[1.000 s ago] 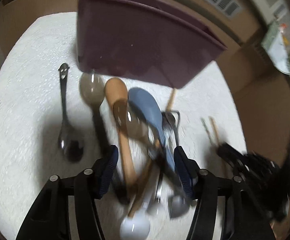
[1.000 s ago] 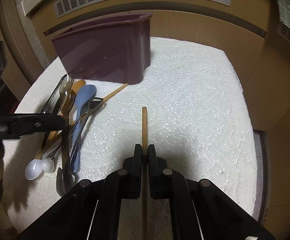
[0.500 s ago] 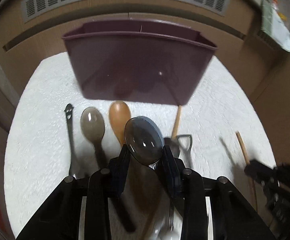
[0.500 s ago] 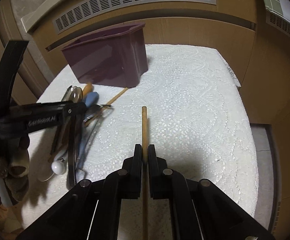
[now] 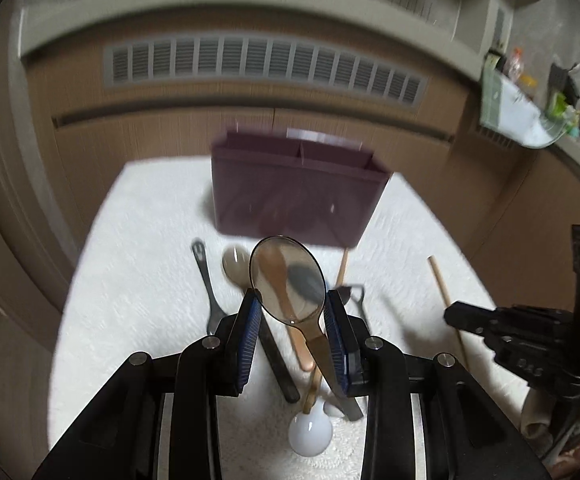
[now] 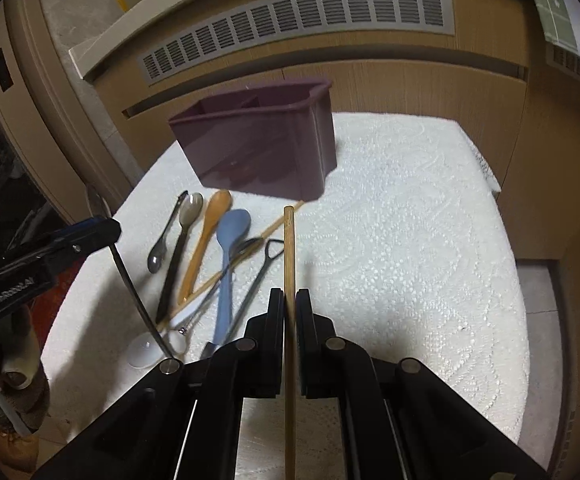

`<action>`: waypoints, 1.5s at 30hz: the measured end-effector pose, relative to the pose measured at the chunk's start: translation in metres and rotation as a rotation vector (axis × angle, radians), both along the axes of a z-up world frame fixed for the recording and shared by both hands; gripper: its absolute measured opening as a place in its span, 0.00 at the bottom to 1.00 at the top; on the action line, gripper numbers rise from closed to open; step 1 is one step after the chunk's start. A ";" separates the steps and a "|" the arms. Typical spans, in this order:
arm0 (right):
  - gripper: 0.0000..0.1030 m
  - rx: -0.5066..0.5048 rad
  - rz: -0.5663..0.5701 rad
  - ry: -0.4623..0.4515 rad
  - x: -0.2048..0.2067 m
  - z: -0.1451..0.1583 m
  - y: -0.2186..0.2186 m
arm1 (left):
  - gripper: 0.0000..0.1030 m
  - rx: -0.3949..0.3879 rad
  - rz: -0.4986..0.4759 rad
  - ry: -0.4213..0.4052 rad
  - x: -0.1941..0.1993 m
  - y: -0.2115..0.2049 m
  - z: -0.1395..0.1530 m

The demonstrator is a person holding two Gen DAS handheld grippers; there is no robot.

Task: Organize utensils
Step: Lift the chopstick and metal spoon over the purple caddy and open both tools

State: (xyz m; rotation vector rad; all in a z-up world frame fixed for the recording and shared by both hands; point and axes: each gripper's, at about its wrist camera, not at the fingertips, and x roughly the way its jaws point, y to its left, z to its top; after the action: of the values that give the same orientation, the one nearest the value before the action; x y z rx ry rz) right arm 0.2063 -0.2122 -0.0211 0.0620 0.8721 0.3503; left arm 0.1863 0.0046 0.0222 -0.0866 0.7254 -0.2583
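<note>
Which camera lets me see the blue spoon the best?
The right wrist view. There the blue spoon lies in full sight among the other utensils on the white cloth. In the left wrist view the see-through spoon held by the left tongs covers it, so only a dark smudge shows.

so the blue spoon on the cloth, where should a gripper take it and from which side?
Grip the blue spoon mid-handle, coming from above with fingers across its narrow width. The bowl end near the purple bin is wide and curved. The handle's near end is crowded by crossing thin metal utensils and a chopstick, so the stretch just below the bowl looks freest, though tight.
</note>
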 end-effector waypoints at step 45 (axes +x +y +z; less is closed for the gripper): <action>0.23 -0.055 -0.029 -0.319 0.179 0.079 0.046 | 0.44 0.053 -0.066 -0.109 0.198 0.015 0.028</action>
State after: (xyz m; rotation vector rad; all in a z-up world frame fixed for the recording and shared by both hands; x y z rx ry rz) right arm 0.3854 -0.1658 0.0575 -0.0322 0.5638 0.2988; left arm 0.3845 0.0194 0.0501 0.0016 0.6271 -0.3039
